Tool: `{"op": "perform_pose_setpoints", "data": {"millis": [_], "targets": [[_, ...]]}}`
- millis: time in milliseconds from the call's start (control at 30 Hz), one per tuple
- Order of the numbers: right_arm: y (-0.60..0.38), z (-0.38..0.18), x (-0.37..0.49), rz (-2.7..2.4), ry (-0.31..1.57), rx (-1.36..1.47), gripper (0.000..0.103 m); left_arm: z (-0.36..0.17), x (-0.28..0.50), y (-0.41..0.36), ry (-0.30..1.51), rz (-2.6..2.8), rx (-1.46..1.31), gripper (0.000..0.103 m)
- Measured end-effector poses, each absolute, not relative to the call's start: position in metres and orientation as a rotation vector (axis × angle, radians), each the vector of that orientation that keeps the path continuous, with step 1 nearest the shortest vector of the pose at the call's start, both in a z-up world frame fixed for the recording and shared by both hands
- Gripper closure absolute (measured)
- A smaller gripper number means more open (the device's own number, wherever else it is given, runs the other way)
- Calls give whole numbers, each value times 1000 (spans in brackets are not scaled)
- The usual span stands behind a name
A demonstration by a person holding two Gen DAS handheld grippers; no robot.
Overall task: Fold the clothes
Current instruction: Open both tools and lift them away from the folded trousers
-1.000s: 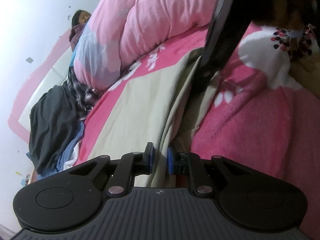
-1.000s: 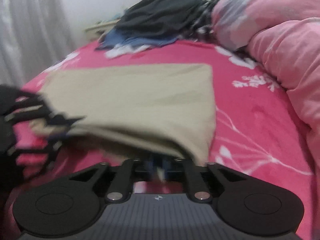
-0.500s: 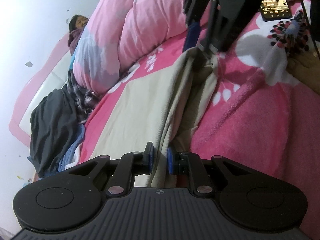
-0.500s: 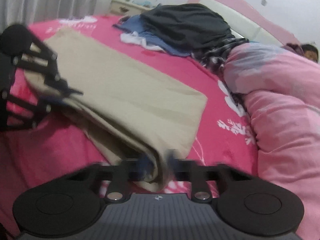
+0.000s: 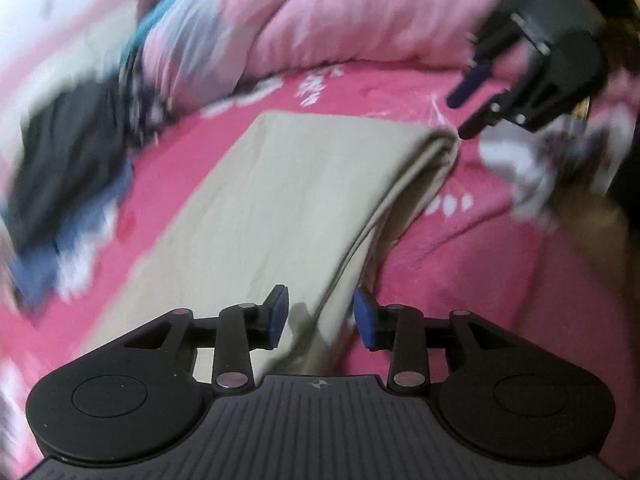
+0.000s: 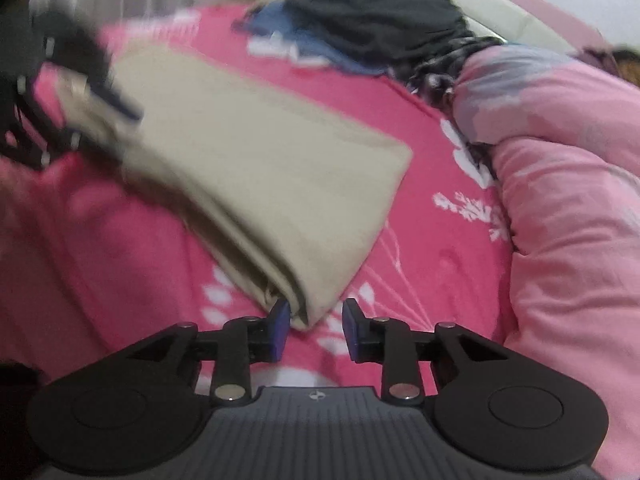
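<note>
Beige cloth (image 5: 304, 200), soft flat folded rectangle, layered edges.

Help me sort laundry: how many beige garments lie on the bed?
1: the folded beige garment lies flat on the pink bedsheet. More could hide in the dark clothes pile behind it.

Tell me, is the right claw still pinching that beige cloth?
Apart. The right wrist view shows the right gripper just opened, gaps beside the beige cloth.
</note>
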State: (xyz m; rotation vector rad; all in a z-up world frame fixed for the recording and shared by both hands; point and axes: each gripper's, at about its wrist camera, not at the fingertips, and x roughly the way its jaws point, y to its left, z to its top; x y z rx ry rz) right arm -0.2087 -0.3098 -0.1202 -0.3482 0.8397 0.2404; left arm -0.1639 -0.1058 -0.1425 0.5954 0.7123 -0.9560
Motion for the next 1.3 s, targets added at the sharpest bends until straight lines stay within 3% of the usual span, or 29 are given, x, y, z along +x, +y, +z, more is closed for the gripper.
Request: {"op": "perform_pose_setpoints", "data": {"millis": [167, 300, 400, 467, 600, 733, 867, 1133, 1300], "targets": [[-306, -83, -190, 298, 684, -70, 75, -131, -116, -75, 866, -889, 185, 58], [-286, -113, -162, 295, 693, -11, 82, -163, -121, -92, 822, -807, 341, 58], [-283, -166, -156, 272, 826, -84, 87, -183, -137, -95, 782, -797, 454, 57], [-289, -183, -167, 280, 783, -74, 88, -184, -143, -89, 758, -805, 470, 56], [-283, -162, -161, 245, 795, -99, 88, -185, -148, -82, 727, -815, 493, 56], [-277, -136, -166, 294, 675, -3, 86, -188, -148, -81, 716, -807, 487, 52], [-256, -175, -167, 276, 775, -68, 87, -188, -142, -81, 745, -764, 443, 40], [-251, -126, -168, 301, 615, -44, 86, -160, -141, -67, 712, -726, 365, 40], [-240, -157, -156, 329, 703, -62, 85, -172, -123, -58, 777, -642, 324, 40]]}}
